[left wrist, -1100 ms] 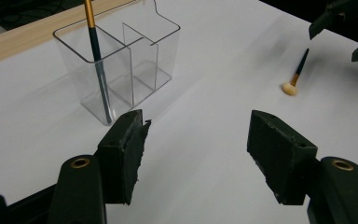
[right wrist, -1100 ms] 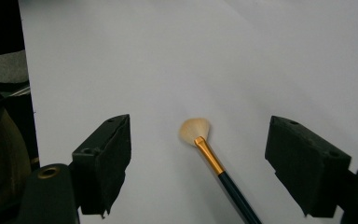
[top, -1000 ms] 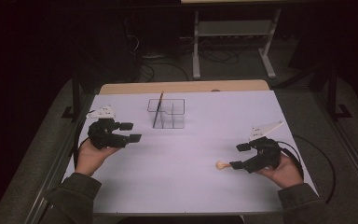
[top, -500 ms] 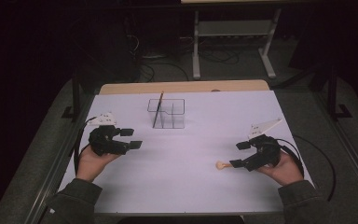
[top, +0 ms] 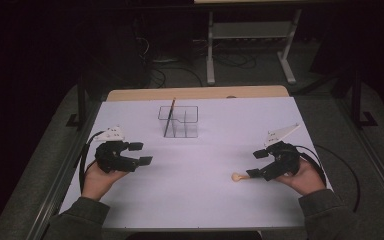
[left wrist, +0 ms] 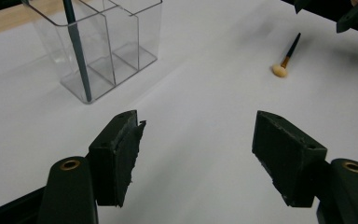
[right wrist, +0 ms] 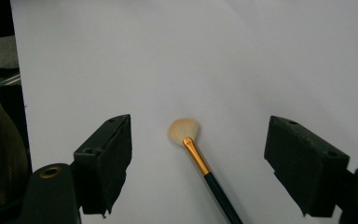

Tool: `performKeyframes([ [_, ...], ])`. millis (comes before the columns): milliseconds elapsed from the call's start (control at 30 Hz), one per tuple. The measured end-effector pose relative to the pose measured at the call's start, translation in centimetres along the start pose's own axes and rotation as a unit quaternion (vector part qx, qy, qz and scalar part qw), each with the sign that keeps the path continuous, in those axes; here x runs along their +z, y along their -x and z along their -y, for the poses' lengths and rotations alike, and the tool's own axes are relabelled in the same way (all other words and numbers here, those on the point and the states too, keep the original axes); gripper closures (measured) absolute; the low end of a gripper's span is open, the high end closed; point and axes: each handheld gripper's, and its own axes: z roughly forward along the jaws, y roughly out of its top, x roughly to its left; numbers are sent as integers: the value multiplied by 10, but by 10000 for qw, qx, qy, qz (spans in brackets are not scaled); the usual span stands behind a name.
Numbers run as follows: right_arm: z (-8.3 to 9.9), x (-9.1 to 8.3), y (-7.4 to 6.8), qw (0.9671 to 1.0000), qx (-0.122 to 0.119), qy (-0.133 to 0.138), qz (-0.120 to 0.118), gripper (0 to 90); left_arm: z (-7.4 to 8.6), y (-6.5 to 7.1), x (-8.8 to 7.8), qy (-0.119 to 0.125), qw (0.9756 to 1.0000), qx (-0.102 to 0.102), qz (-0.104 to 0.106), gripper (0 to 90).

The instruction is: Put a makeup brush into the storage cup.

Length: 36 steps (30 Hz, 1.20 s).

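Now a brush (right wrist: 200, 161) lies flat on the table (top: 200, 200), between the wide right claw's (top: 255, 164) jaws but not touched.

One thin stick, maybe another brush (left wrist: 77, 49), stands tilted in the clear box's (top: 179, 121) left slot; its top is cut off in the left gripper view. The left claw (left wrist: 198, 156) has just been opening and holds nothing.
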Motion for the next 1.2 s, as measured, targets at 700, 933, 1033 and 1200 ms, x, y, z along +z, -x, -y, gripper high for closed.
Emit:
performKeyframes([
  [700,-13,-15,1,9996,-172,-158,154,231,20,18,3,40,9999,106,-32,296],
  [933,-14,-13,1,9991,-246,-269,194,243,24,25,6,32,9999,111,-62,293],
  [1033,-14,-12,2,9988,-280,-348,206,244,25,25,7,-8,9998,164,-67,292],
  [1200,-15,-9,2,9986,-295,-394,191,250,27,26,8,-36,9998,169,-50,292],
])
